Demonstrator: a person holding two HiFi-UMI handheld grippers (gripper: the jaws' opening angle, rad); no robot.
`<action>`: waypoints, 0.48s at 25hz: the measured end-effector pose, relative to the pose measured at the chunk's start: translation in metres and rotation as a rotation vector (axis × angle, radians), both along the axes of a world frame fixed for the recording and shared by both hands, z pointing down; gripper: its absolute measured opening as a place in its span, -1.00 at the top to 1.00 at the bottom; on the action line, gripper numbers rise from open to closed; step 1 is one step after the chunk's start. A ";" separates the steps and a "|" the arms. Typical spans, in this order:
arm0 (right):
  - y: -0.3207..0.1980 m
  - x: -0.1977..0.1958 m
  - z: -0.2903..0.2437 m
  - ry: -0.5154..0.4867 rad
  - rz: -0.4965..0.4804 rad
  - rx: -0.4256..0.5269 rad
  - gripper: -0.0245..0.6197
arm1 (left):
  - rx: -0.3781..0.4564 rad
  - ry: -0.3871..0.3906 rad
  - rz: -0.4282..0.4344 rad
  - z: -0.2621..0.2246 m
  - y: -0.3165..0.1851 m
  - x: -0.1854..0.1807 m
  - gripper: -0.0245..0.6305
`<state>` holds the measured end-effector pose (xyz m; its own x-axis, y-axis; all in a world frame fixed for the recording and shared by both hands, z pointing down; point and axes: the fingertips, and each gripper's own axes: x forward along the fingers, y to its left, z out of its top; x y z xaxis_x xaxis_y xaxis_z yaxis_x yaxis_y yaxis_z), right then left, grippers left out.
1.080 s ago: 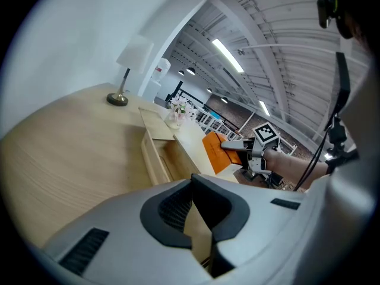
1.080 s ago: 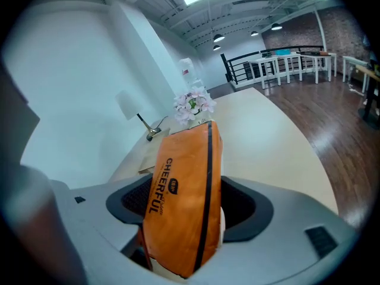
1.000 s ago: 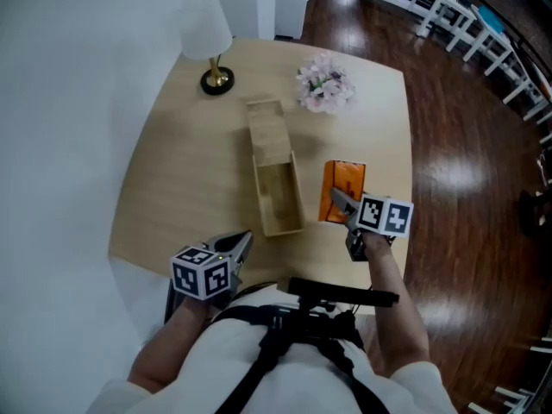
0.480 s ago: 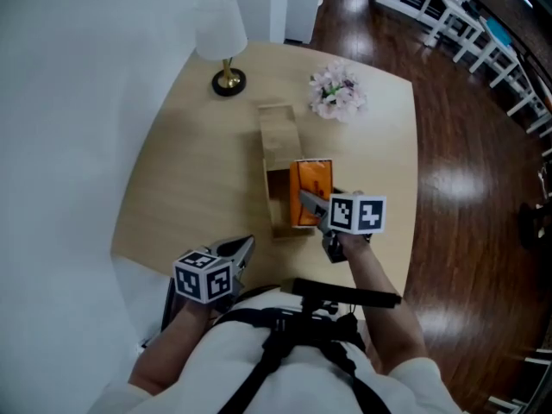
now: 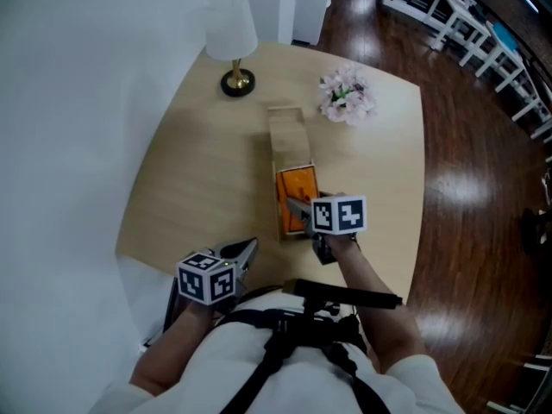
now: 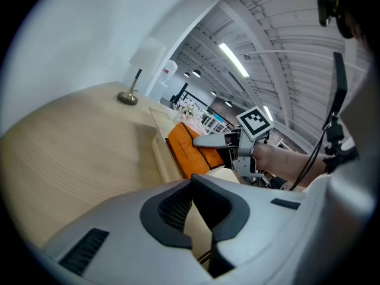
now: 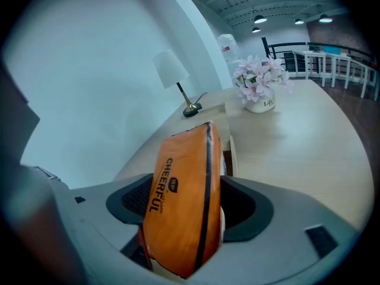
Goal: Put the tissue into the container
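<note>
My right gripper (image 5: 299, 207) is shut on an orange tissue pack (image 5: 296, 188) and holds it over the open near half of a long wooden container (image 5: 287, 136). In the right gripper view the pack (image 7: 178, 183) stands on edge between the pads, with the container's rim (image 7: 230, 153) just beyond it. The left gripper view shows the same pack (image 6: 185, 150) at the container's wall (image 6: 163, 159). My left gripper (image 5: 246, 252) hangs at the table's front left edge, shut and holding nothing.
A white lamp (image 5: 233, 37) with a brass base stands at the table's back left. A pot of pink flowers (image 5: 347, 97) sits at the back right. The wooden table (image 5: 190, 188) meets a white wall on the left and dark floor (image 5: 466, 188) on the right.
My right gripper has carried the orange pack leftward, from the table beside the container to over its open half. The left gripper has stayed where it was.
</note>
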<state>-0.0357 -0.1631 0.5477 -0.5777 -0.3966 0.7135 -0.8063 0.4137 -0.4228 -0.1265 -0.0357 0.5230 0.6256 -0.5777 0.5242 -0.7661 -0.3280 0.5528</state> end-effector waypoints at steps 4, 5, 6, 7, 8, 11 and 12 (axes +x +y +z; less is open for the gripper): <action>0.002 0.000 0.010 0.010 0.018 -0.022 -0.16 | -0.010 -0.005 0.005 0.001 0.001 -0.002 0.93; 0.002 0.000 0.013 0.010 0.028 -0.030 -0.16 | -0.012 -0.005 0.007 0.002 0.001 -0.002 0.93; 0.002 -0.001 0.016 0.010 0.037 -0.035 -0.16 | -0.014 -0.004 0.009 0.002 0.001 -0.002 0.93; 0.001 -0.001 0.018 0.011 0.044 -0.038 -0.16 | -0.015 -0.004 0.011 0.003 0.001 -0.002 0.93; 0.000 -0.002 0.020 0.013 0.048 -0.039 -0.16 | -0.016 -0.004 0.013 0.003 0.000 -0.001 0.93; 0.000 -0.003 0.025 0.019 0.049 -0.051 -0.16 | -0.022 -0.003 0.022 0.004 0.000 0.001 0.93; 0.001 -0.003 0.027 0.020 0.047 -0.060 -0.16 | -0.023 -0.003 0.024 0.004 0.000 0.001 0.93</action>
